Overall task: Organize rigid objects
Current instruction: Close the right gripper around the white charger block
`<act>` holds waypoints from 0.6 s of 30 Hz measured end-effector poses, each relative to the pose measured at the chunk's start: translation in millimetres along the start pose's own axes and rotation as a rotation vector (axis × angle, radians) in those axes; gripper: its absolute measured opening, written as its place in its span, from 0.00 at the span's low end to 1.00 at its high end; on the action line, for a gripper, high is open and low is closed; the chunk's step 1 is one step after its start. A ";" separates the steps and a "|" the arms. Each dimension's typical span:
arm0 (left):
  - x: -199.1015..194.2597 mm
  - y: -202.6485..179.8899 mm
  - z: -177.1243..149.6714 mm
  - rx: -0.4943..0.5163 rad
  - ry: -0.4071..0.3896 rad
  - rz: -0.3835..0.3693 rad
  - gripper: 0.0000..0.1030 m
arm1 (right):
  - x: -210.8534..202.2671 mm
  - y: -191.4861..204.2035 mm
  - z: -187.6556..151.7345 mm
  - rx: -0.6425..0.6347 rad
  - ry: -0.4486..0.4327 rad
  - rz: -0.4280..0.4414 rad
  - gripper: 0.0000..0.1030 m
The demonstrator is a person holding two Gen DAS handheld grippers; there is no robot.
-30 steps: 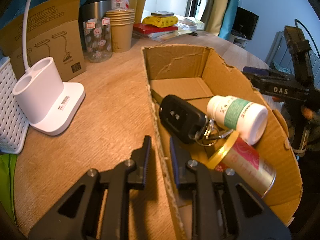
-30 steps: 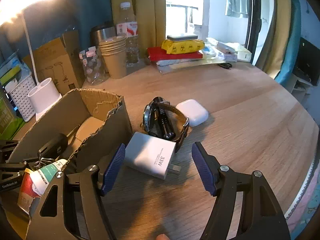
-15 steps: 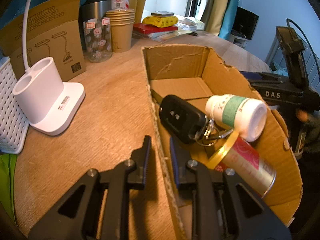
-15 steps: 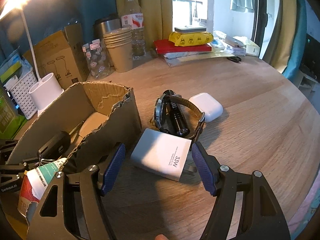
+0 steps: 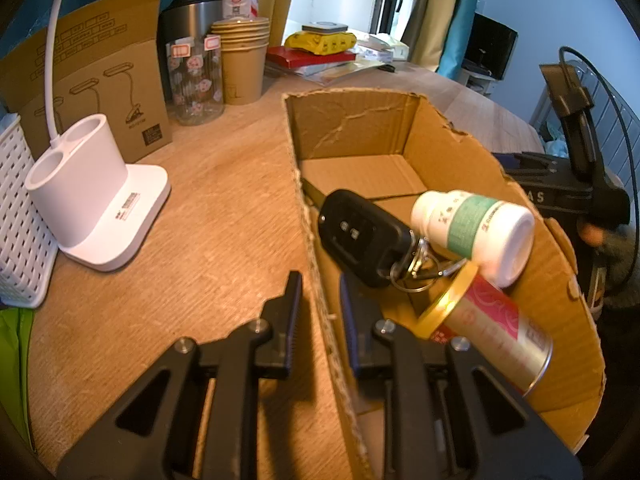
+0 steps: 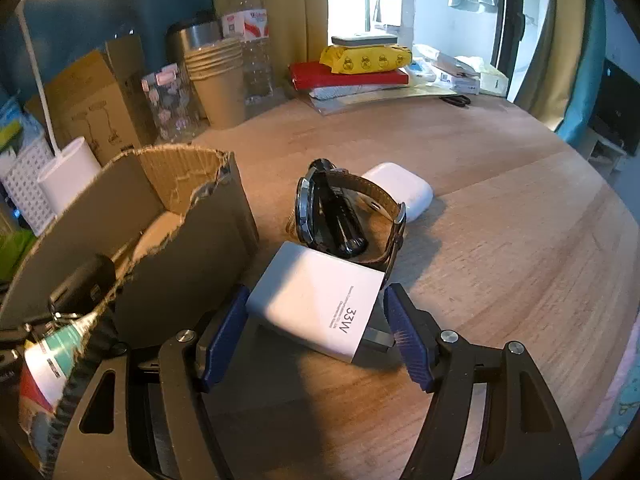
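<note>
My left gripper (image 5: 318, 284) is shut on the near left wall of a torn cardboard box (image 5: 360, 120), one finger outside and one inside. In the box lie a black car key (image 5: 360, 232), a white pill bottle (image 5: 472, 232) and a red and gold can (image 5: 492, 332). My right gripper (image 6: 315, 294) is open and straddles a white 33W charger (image 6: 304, 280) on the table, its blue pads (image 6: 404, 340) beside the charger without pressing it. Behind the charger stand a wristwatch (image 6: 306, 208) looped around a black flashlight (image 6: 344, 224) and a white earbuds case (image 6: 400, 188).
The box's right side (image 6: 192, 264) stands just left of the charger. A white lamp base (image 5: 92, 196), a white basket (image 5: 20, 220), a brown carton (image 5: 100, 80), a glass jar (image 5: 196, 80) and paper cups (image 5: 242, 60) line the back left. Books (image 6: 352, 68) lie at the back of the wooden table (image 6: 500, 220).
My right gripper has come forward and down over the charger, which now sits between its fingers. The left gripper and the box have not moved.
</note>
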State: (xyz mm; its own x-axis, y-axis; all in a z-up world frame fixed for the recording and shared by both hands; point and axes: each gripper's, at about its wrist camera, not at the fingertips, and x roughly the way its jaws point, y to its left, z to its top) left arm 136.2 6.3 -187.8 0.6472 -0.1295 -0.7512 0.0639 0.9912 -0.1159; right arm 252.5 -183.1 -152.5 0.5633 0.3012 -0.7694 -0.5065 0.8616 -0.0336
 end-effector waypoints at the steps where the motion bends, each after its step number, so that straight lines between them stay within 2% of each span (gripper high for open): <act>1: 0.3 0.0 0.1 0.000 0.000 0.000 0.19 | -0.7 -1.1 -0.6 0.000 0.004 0.000 0.70; 9: 0.0 0.0 0.0 0.000 0.000 -0.001 0.20 | 5.6 1.4 -0.4 -0.015 0.008 -0.029 0.70; 18: 0.1 -0.3 -0.2 -0.001 0.000 -0.001 0.20 | 3.1 -0.4 -1.8 -0.008 -0.003 -0.007 0.70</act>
State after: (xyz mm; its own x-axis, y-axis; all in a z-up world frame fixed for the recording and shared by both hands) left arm 136.1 5.9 -187.9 0.6469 -0.1307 -0.7513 0.0641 0.9910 -0.1171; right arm 253.4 -183.3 -156.1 0.5690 0.2966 -0.7670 -0.5079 0.8603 -0.0442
